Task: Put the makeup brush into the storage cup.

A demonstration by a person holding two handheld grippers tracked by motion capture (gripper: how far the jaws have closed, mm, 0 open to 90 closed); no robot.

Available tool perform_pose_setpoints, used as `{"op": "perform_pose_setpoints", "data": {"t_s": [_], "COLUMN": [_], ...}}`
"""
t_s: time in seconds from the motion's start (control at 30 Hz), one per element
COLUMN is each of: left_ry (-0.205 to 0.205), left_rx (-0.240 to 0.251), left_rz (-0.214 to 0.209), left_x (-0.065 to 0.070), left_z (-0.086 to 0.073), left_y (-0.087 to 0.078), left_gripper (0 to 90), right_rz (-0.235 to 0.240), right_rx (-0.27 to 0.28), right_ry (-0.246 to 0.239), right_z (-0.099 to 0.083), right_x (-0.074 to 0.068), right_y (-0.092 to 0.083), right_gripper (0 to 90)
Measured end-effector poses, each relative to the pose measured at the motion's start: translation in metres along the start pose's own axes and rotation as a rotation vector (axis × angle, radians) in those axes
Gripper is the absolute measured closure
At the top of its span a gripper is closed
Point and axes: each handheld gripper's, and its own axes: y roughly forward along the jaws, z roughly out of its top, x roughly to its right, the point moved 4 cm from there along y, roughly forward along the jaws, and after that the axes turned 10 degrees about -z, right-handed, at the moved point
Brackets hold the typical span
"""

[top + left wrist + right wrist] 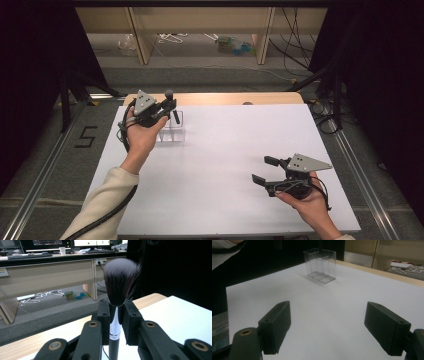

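- Black jaws of the left gripper [116,320] were clamped on a makeup brush [117,302], pinching the silver band just below the bristles.
- The brush stood upright between the jaws, its dark, white-tipped bristles fanning out toward 12 o'clock in the left gripper view and its black handle dropping toward 6 o'clock.
- In the high view the left gripper [170,107] sat at about 10 o'clock on the table [225,200], with the brush [171,104] directly above a clear plastic box [172,131].
- The box [320,265] was see-through, split into narrow compartments, and stood on the white tabletop near its far left corner.
- Whether the handle's tip had entered a compartment could not be told.
- The left hand [137,132] wrapped the gripper's body, a cream sleeve and a black cable trailing toward 7 o'clock.
- The right gripper [337,327] had its jaws wide apart with nothing between them, only bare white table under them.
- In the high view the right gripper [265,170] hovered at about 4 o'clock, well apart from the box, jaws pointing toward 9 o'clock, held by the right hand [307,202].
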Motion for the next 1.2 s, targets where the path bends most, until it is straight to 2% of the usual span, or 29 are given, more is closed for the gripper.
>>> {"op": "perform_pose_setpoints", "data": {"t_s": [0.5,0.57,0.7,0.87,1.2], "left_ry": [0.000,0.010,0.008,0.000,0.010], "left_rx": [-0.004,-0.007,-0.004,0.000,-0.007], "left_rz": [0.003,0.003,0.005,0.006,0.009], "left_x": [-0.0030,-0.0039,-0.0045,-0.0045,-0.0065], "left_z": [-0.0038,-0.0041,-0.0044,-0.0048,-0.0073], "left_y": [0.0032,0.0032,0.0036,0.0052,0.0073], "left_gripper": [77.7,77.7,77.7,77.7,77.7], "right_rz": [-0.004,-0.001,0.002,0.002,0.002], "right_rx": [0.006,0.006,-0.018,-0.019,-0.017], "right_ry": [0.000,0.001,0.019,0.020,0.018], "right_z": [-0.0001,0.0000,-0.0008,-0.0009,-0.0009], "right_x": [0.0000,-0.0002,-0.0015,-0.0015,-0.0012], "right_y": [0.0007,0.0007,-0.0003,-0.0003,-0.0003], "right_gripper": [22.2,22.2,22.2,22.2,22.2]}}
